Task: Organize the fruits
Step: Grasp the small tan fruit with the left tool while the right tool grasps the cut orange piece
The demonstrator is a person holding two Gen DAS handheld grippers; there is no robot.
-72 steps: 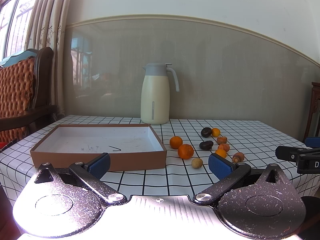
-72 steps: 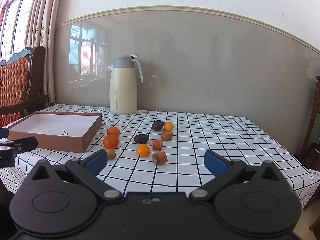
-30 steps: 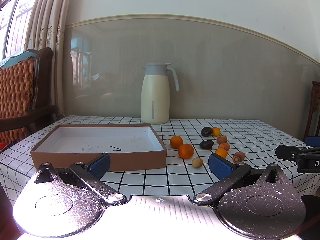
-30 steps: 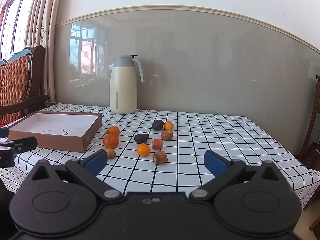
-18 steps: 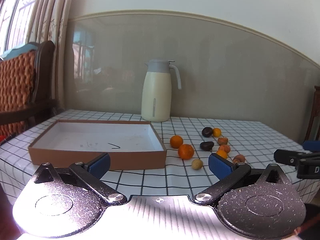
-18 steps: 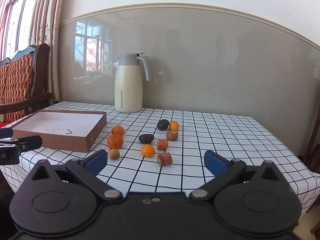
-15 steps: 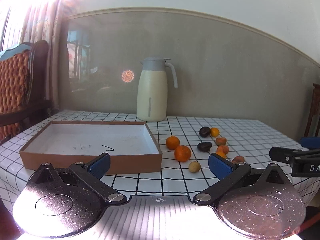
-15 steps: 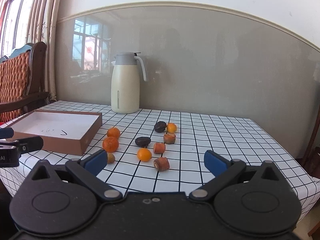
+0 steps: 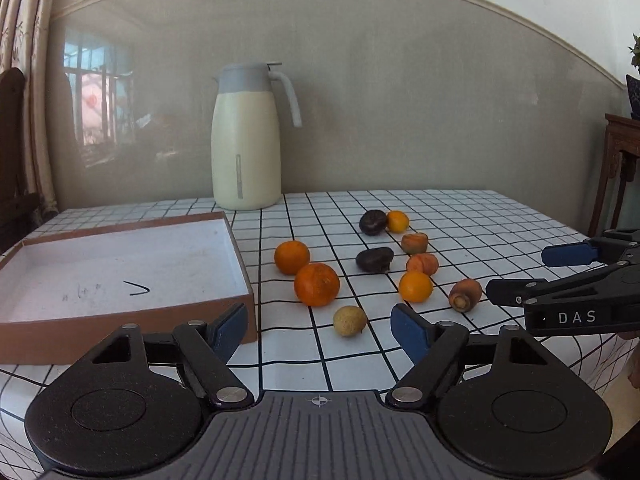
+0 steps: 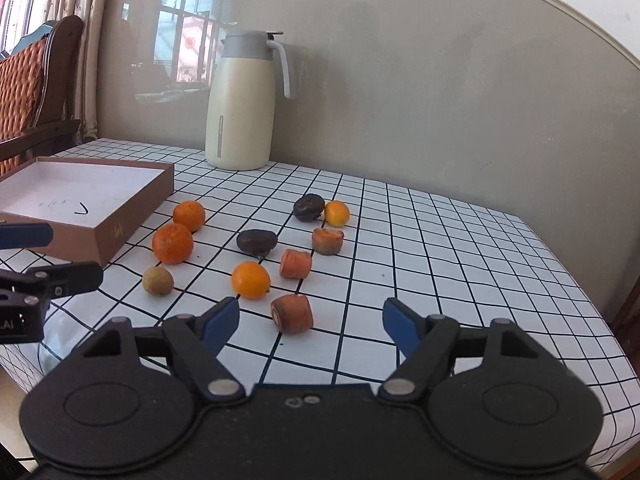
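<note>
Several fruits and carrot pieces lie loose on the checked tablecloth: two oranges [image 9: 317, 283] [image 10: 173, 243], a small tan fruit [image 9: 349, 321] [image 10: 157, 280], two dark fruits [image 9: 374, 259], small orange fruits [image 10: 251, 280] and carrot stubs [image 10: 293, 313]. A shallow brown box [image 9: 132, 322] with a white inside sits to their left. My left gripper [image 9: 318, 331] hovers just short of the tan fruit, jaws closing with nothing touching the pads. My right gripper [image 10: 311, 325] hangs just short of the nearest carrot stub, jaws closing, pads clear of it.
A cream thermos jug [image 9: 247, 152] stands at the back by the wall. A wooden armchair [image 10: 36, 80] is at the left, dark wooden furniture [image 9: 622, 168] at the right. The table's right edge [image 10: 592, 300] drops off.
Both grippers have moved forward and a little down towards the fruits, which now look larger. Their jaws have narrowed from fully wide.
</note>
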